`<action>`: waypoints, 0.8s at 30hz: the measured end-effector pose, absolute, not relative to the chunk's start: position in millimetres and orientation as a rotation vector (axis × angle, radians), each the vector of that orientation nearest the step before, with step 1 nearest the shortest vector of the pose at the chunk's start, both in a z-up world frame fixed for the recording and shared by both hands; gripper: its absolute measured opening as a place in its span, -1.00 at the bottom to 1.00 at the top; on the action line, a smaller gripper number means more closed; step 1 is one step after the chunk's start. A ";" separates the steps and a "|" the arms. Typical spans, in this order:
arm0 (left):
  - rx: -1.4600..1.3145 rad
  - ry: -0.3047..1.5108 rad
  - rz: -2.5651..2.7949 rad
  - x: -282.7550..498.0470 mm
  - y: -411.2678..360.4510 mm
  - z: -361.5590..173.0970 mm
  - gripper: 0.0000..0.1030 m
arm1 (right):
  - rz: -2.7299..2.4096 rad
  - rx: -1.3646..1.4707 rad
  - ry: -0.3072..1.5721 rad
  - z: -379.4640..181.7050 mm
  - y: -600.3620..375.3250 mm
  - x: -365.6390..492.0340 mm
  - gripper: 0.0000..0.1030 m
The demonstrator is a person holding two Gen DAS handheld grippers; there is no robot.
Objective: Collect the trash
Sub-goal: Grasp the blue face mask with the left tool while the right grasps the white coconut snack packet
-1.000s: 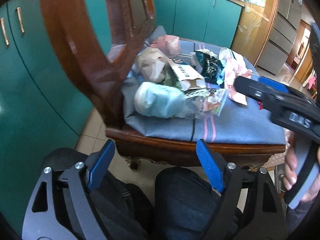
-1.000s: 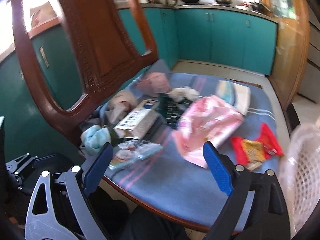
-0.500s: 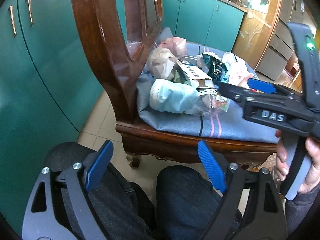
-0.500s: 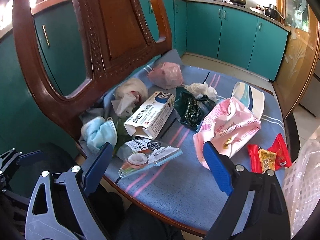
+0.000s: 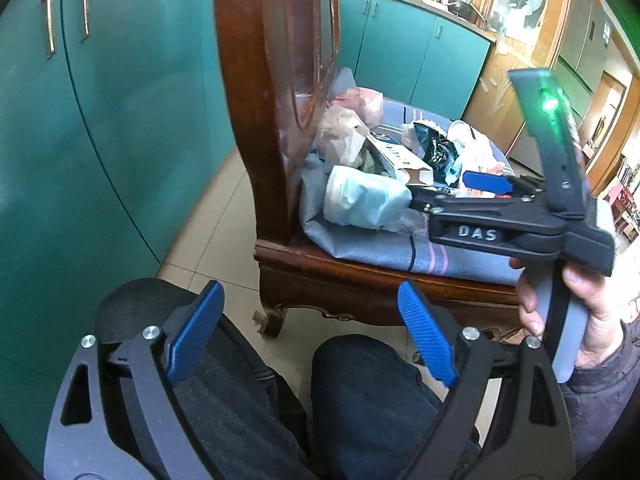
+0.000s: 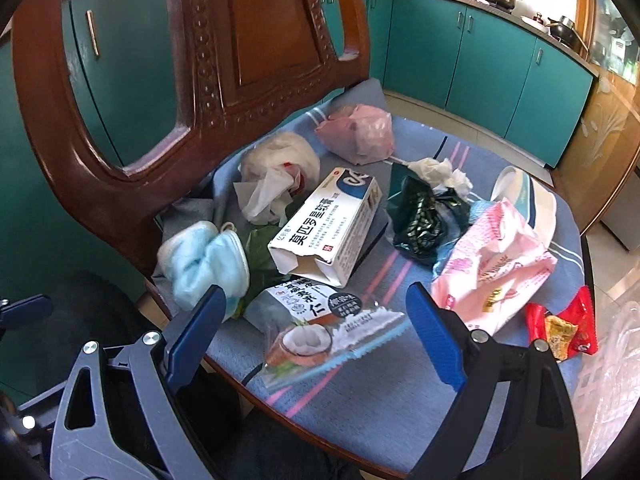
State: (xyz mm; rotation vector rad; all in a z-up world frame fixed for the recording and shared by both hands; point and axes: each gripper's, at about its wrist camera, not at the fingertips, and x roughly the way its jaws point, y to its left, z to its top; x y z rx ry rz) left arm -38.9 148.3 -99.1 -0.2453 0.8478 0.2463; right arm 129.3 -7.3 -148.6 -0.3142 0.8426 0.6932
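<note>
Trash lies on a wooden chair's blue striped cushion (image 6: 360, 404): a crumpled blue face mask (image 6: 204, 260), a white medicine box (image 6: 332, 220), a coconut snack wrapper (image 6: 316, 320), a pink packet (image 6: 492, 268), a red wrapper (image 6: 560, 324), a dark green bag (image 6: 424, 216) and knotted plastic bags. My right gripper (image 6: 316, 292) hovers open just above the coconut wrapper, holding nothing. In the left wrist view a hand holds it in front of the pile, one blue finger (image 5: 486, 181) showing. My left gripper (image 5: 309, 292) hangs open and empty over the person's knees, short of the chair's front edge.
The carved chair back (image 6: 240, 40) rises behind the trash on the left. Teal cabinets (image 5: 100, 140) line the walls. A pale mesh bin lined with plastic (image 6: 612, 360) sits at the far right. The person's dark-trousered legs (image 5: 380, 400) lie below both grippers.
The right gripper has sunk and closed in on the pile, now over the coconut wrapper. The left view has slid leftward, so the chair back shows edge-on and the right gripper crosses the trash.
</note>
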 end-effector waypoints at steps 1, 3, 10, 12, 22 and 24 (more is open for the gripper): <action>-0.246 0.846 0.245 -39.9 148.7 -98.8 0.73 | 0.690 -0.318 0.848 -150.5 -6.0 129.9 0.76; -0.246 0.843 0.243 -41.7 148.8 -98.3 0.73 | 0.677 -0.314 0.861 -154.3 -5.6 132.2 0.76; -0.263 0.845 0.227 -43.8 150.0 -101.9 0.73 | 0.671 -0.230 0.910 -160.3 -14.2 139.7 0.75; -0.261 0.850 0.219 -42.5 148.6 -103.5 0.73 | 0.675 -0.224 0.914 -161.5 -14.9 140.0 0.75; -0.257 0.873 0.214 -37.1 143.6 -109.8 0.73 | 0.713 -0.259 0.925 -168.0 -13.8 137.5 0.50; -0.257 0.882 0.212 -34.6 143.0 -112.0 0.73 | 0.730 -0.252 0.926 -167.2 -16.6 136.3 0.36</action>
